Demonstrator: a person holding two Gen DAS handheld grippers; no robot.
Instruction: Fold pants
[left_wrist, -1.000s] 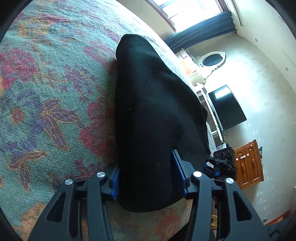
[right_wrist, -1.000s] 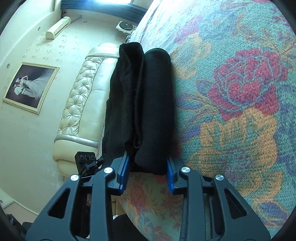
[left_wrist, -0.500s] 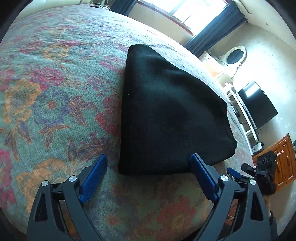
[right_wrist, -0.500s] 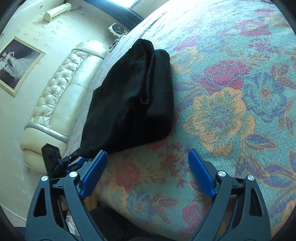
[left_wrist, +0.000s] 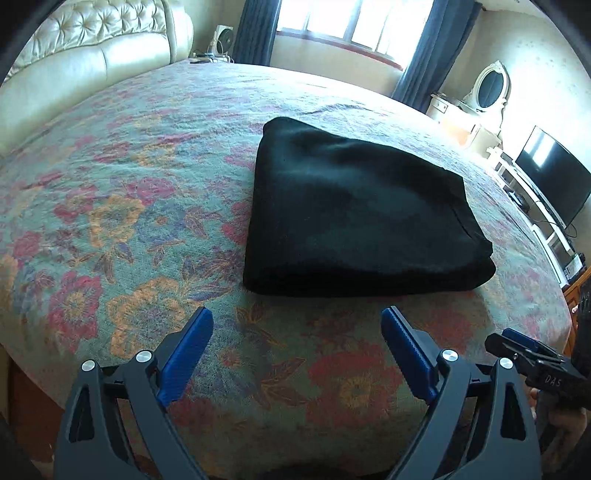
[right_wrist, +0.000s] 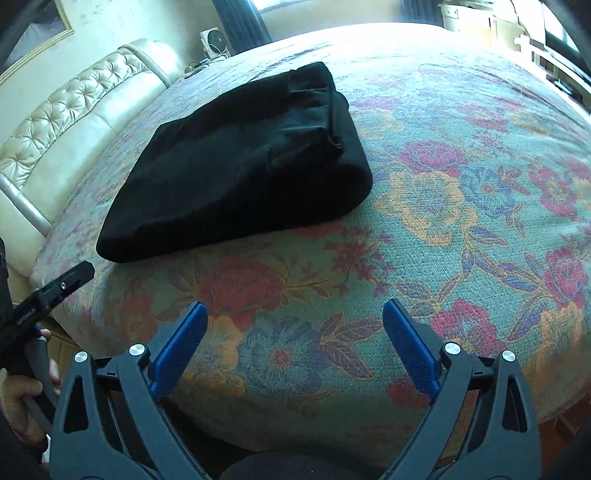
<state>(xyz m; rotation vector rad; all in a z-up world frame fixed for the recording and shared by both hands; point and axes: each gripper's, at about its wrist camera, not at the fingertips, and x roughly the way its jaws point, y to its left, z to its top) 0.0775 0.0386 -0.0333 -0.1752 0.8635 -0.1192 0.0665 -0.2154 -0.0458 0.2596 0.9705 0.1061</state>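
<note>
Soft, limp black folded fabric pants (left_wrist: 354, 214) on floral bedspread (left_wrist: 129, 229), probably light; best pinched at near thick edge; left claw (left_wrist: 297, 334) and right claw (right_wrist: 291, 326) released, empty.

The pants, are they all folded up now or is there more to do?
They look done: the black pants lie in one neat folded bundle on the flowery bedspread. Nothing is in hand: the left claw and the right claw are both open and apart from the cloth. Nothing obvious seems left, except maybe tidying the bunched edge.
</note>
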